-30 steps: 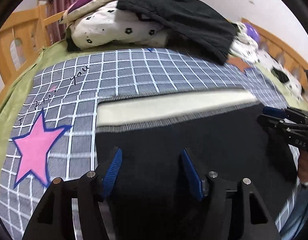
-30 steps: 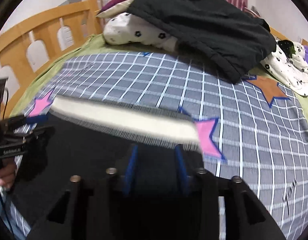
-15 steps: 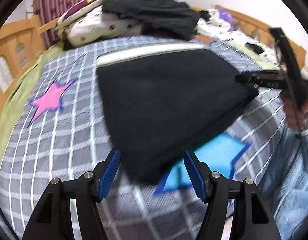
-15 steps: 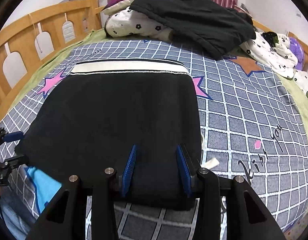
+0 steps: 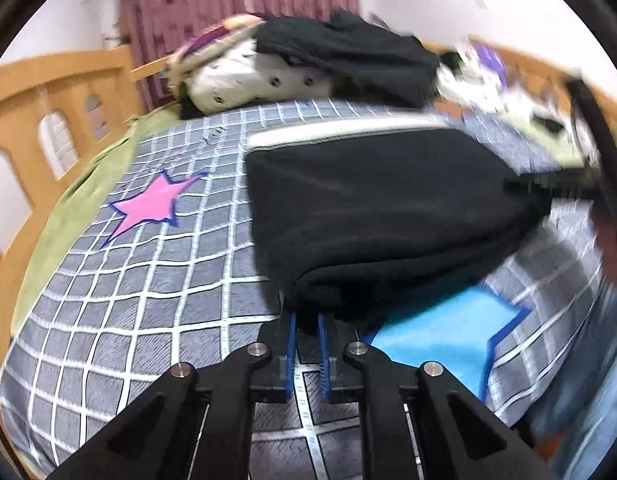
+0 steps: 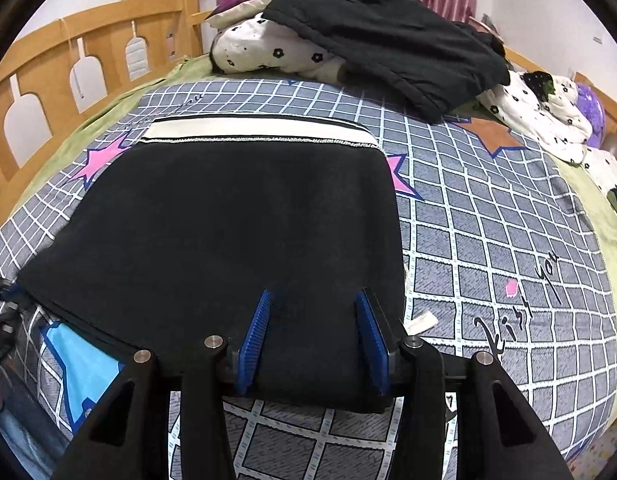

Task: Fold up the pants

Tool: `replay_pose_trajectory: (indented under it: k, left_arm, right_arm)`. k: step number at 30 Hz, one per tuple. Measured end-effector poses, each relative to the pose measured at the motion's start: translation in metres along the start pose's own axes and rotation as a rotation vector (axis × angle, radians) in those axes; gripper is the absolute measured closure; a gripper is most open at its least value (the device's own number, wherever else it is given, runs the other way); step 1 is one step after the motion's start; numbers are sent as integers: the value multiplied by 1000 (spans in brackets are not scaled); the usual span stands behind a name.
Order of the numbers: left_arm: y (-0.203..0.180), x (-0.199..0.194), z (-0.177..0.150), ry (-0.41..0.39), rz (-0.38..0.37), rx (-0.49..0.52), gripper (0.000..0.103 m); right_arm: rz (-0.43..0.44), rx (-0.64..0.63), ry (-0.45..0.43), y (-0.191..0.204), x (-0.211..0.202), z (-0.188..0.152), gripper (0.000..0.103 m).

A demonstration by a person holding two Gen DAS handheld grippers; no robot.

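The black pants point(image 6: 236, 232) lie folded on the grey checked bedspread, their white waistband point(image 6: 260, 130) at the far edge. They also show in the left wrist view point(image 5: 380, 204). My left gripper point(image 5: 306, 334) is shut on the near left corner of the pants, where the fabric bunches between the blue pads. My right gripper point(image 6: 314, 328) is open, its blue pads point(image 6: 254, 336) resting over the near edge of the pants. In the left wrist view the right gripper point(image 5: 548, 190) is a blurred dark shape at the pants' right corner.
A pile of pillows and dark clothes point(image 6: 380, 36) lies at the head of the bed. A wooden bed rail point(image 6: 68, 52) runs along the left. A spotted white garment point(image 6: 536, 116) lies at the right. The bedspread point(image 6: 488, 240) has pink and blue stars.
Both grippers have pulled back toward the near edge of the pants. My left gripper has shut on the near left corner. The right gripper stays open.
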State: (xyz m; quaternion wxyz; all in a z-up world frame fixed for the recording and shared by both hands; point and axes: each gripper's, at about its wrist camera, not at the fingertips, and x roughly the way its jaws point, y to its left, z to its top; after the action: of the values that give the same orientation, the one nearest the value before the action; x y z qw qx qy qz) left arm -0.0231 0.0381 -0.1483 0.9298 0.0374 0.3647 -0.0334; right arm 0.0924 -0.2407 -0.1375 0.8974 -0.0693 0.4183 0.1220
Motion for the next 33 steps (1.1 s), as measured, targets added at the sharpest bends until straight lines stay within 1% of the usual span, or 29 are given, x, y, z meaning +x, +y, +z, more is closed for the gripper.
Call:
replay_pose_trajectory:
  k: [1, 2, 3, 5, 7, 10, 11, 13, 14, 15, 16, 17, 19, 21, 22, 23, 24, 25, 26, 27, 29, 30, 33]
  left_arm:
    - [8, 5, -4, 33, 4, -52, 93]
    - [14, 16, -12, 85, -4, -97, 93]
    - [17, 27, -19, 135, -14, -121, 93]
    - [10, 25, -20, 123, 7, -84, 92]
    - [7, 17, -16, 121, 1, -66, 89]
    - [16, 5, -21, 145, -22, -125, 80]
    - [18, 0, -22, 137, -25, -134, 80]
    - [19, -16, -20, 94, -41, -138, 80]
    - [20, -24, -15, 56, -56, -147, 80]
    - [21, -26, -8, 33, -73, -156, 78]
    - [21, -27, 1, 12, -90, -167, 70]
    - [20, -24, 11, 5, -91, -169, 68]
    - [10, -9, 30, 29, -93, -131, 68]
    - [-3, 5, 39, 46, -79, -82, 68]
    - [-8, 16, 38, 75, -78, -72, 68]
    - [-11, 27, 33, 120, -86, -81, 69]
    - [-12, 36, 26, 148, -87, -98, 69]
    - [-13, 36, 17, 116, -85, -103, 68]
    - [-17, 33, 15, 95, -76, -86, 68]
    - [-20, 31, 15, 102, -70, -64, 67]
    - [-20, 26, 21, 105, -89, -65, 63]
    - [-18, 24, 24, 102, -104, -80, 63]
    - [-4, 27, 38, 105, -150, -178, 63]
  right_arm:
    - [-4, -9, 0, 1, -1, -1, 58]
    - [-3, -13, 0, 1, -1, -2, 58]
    - [2, -14, 1, 1, -1, -3, 58]
    - [1, -31, 0, 3, -1, -6, 57]
    - [-18, -69, -4, 8, -2, -8, 56]
    - [-6, -78, -1, 6, -6, -8, 56]
    - [8, -74, -4, 4, -9, -7, 56]
    - [33, -61, -18, -3, -14, -5, 56]
    - [38, -52, -29, -6, -16, -5, 56]
    - [44, -37, -44, -10, -18, -4, 56]
    - [49, -28, -51, -12, -18, -3, 56]
    - [53, -19, -54, -14, -18, -2, 56]
    - [50, -17, -49, -13, -12, -1, 56]
    - [26, -31, -34, -11, -6, -2, 56]
    - [6, -43, -25, -9, -2, -4, 56]
    - [-7, -54, -23, -8, -1, -6, 55]
    - [-13, -67, -5, -7, 0, -9, 52]
    - [0, -68, 18, -7, 1, -11, 51]
    - [12, -63, 31, -8, 1, -13, 51]
    - [30, -57, 41, -9, 0, -16, 51]
    - [50, -60, 49, -11, 0, -20, 51]
    - [61, -59, 42, -13, -1, -21, 51]
    - [104, -25, 1, -23, -10, -18, 51]
